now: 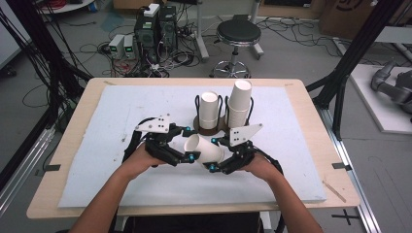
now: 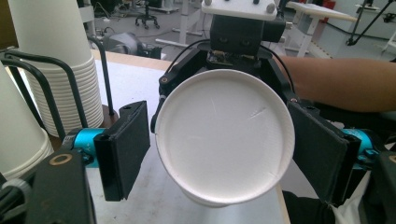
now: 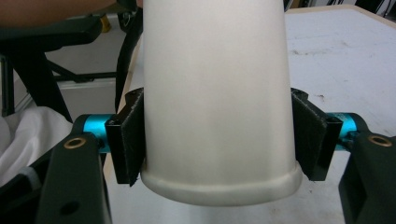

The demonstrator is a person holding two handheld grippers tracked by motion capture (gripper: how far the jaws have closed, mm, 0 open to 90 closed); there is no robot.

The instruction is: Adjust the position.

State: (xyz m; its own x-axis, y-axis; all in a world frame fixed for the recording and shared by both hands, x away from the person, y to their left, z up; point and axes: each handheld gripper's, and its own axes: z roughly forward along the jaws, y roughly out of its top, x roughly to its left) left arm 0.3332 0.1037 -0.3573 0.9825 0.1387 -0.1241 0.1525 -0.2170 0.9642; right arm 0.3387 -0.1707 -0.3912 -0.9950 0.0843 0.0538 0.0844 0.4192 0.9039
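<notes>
A white paper cup (image 1: 204,149) is held on its side above the mat (image 1: 121,111), near the middle, between both grippers. The R gripper (image 3: 217,140) is seen clamped on the cup's wall just by the rim, pads touching both sides. The L gripper (image 2: 224,154) is seen open: its pads stand apart from the cup's base, w/ gaps on both sides, so nothing is gripped by it. Judged from this, the handover to the R gripper looks done, approx. half the work. Still left, prob.: the cup is to be carried to the wire rack (image 1: 209,121) just beyond, where two cup stacks (image 1: 239,104) are kept upside down, and set on one.
</notes>
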